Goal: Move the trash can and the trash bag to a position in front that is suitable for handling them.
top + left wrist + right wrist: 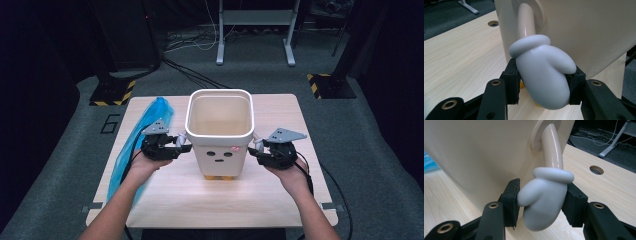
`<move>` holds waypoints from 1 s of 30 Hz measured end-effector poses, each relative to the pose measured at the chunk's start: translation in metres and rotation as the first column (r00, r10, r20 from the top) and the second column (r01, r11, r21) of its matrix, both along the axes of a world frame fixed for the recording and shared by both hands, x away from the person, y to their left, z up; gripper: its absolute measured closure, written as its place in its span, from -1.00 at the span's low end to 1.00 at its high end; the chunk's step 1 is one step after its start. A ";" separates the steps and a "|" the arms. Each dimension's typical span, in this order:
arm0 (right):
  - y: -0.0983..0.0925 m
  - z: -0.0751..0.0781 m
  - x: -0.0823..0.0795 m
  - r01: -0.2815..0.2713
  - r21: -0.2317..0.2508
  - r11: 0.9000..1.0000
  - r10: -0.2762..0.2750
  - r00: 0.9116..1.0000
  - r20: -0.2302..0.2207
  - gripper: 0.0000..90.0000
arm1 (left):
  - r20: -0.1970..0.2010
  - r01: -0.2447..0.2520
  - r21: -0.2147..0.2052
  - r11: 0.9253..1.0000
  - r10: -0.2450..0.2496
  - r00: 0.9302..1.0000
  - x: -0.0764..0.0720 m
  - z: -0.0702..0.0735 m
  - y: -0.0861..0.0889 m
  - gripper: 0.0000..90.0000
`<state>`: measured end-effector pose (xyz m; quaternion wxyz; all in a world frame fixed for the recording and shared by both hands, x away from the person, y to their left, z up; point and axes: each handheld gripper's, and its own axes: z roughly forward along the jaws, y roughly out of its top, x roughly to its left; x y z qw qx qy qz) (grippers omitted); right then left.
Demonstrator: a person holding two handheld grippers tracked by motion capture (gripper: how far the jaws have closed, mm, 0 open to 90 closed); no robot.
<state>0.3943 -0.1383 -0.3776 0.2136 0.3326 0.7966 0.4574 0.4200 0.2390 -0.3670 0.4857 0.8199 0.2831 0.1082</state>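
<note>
Bin (220, 132) at frame centre on table (165, 195). Left gripper (543, 86) clamped on bin's left mitten (544, 77); right gripper (541, 200) clamped on right mitten (542, 200). Blue bag (142, 125) centre left.

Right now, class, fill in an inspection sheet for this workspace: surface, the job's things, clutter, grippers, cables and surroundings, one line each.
Surface: light wooden table with a round cable hole.
Job's things: cream bin with a face on its front, upright mid-table, empty inside; a white mitten-shaped hand on a curved arm on each side, left mitten and right mitten.
Clutter: blue plastic bag along the table's left edge.
Grippers: left gripper shut on the left mitten; right gripper shut on the right mitten.
Cables: black gripper cable off the right edge; loose cables on the floor.
Surroundings: grey carpet, a white desk frame, hazard-striped stand bases.
</note>
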 end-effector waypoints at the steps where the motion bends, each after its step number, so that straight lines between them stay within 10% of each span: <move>1: 0.001 0.001 -0.002 -0.005 0.000 1.000 0.005 1.000 0.001 0.16 | 0.003 0.001 -0.002 1.000 -0.001 1.000 -0.002 0.000 0.001 0.23; 30: 0.005 0.002 -0.051 -0.059 -0.034 0.998 0.060 0.998 0.035 0.15 | 0.051 0.040 -0.026 0.999 -0.038 0.998 -0.060 -0.003 0.010 0.22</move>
